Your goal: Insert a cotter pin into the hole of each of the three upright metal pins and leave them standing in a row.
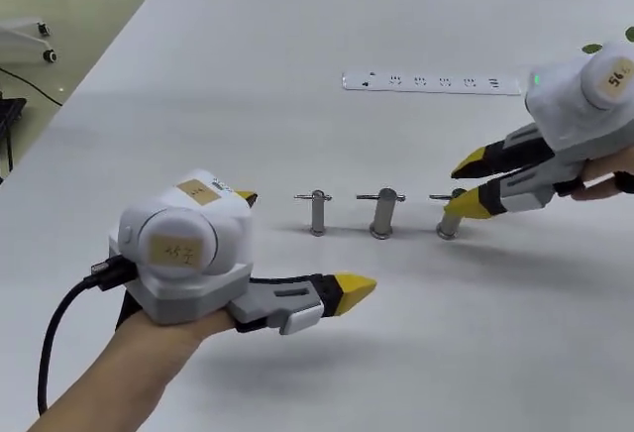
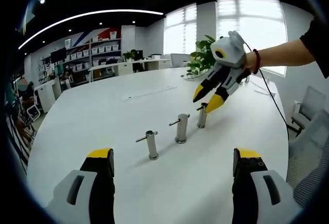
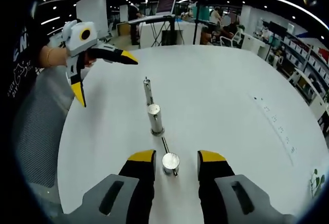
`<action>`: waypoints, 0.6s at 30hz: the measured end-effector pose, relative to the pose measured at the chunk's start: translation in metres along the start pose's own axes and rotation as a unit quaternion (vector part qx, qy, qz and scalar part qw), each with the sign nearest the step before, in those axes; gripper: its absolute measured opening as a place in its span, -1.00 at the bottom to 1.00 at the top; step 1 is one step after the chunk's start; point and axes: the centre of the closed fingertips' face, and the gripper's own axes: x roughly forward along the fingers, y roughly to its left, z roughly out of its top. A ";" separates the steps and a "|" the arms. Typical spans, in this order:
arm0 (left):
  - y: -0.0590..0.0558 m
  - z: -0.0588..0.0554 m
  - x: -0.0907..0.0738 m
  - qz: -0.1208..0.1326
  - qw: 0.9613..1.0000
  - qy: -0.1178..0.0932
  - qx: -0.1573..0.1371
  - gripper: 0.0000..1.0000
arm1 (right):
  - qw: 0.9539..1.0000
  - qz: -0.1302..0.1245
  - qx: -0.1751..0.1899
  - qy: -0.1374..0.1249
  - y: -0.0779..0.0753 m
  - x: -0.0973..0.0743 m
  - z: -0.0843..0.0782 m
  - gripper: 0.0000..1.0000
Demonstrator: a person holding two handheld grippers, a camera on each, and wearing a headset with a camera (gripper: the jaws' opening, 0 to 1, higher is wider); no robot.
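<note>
Metal pins are standing three in a row mid-frame on the white counter: left pin, middle pin, right pin. Each is looking fitted with a cotter pin through its head. At the right of frame the right gripper is straddling the right pin, jaws apart, not clamping. At lower left the left gripper is hovering, jaws wide apart, holding nothing. I'm judging insertion done, with only a clean back-off remaining, without tipping the right pin.
</note>
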 end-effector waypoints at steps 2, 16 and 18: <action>0.001 0.001 -0.001 0.002 1.000 -0.003 -0.002 0.91 | 1.000 -0.015 0.015 -0.013 0.001 -0.003 0.002 -0.33; 0.014 0.003 -0.005 0.019 1.000 -0.008 -0.022 0.88 | 0.981 -0.126 0.134 -0.063 0.016 -0.030 -0.003 0.19; 0.015 0.004 -0.006 0.021 0.999 -0.011 -0.027 0.88 | 0.975 -0.144 0.152 -0.072 0.020 -0.035 -0.002 0.27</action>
